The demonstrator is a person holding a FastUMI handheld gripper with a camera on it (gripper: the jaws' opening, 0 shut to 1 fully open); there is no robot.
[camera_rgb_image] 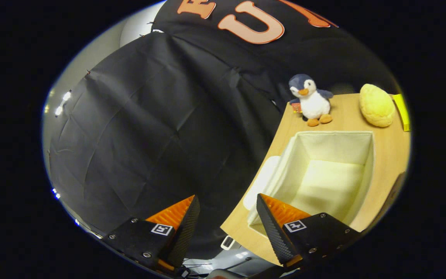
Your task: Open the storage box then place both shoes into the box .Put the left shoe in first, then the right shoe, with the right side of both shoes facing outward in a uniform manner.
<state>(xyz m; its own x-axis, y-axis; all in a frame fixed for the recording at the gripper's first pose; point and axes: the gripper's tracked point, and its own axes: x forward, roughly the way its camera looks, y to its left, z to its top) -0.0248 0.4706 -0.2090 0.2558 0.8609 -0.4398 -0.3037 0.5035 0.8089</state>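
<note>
**Box open, shoes yet to go in**

Your gripper [227, 217] has its fingers spread apart with nothing between them. Just beyond one finger sits the storage box [368, 162] on the table [385, 155], open and bare inside. Past it stand a toy penguin [311, 100] and a yellow plush [376, 105]. Opening looks done; by my reading both shoes remain, left one first.

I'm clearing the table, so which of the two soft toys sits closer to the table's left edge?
The penguin, standing upright beyond the open box; the yellow plush lies further right.
</note>
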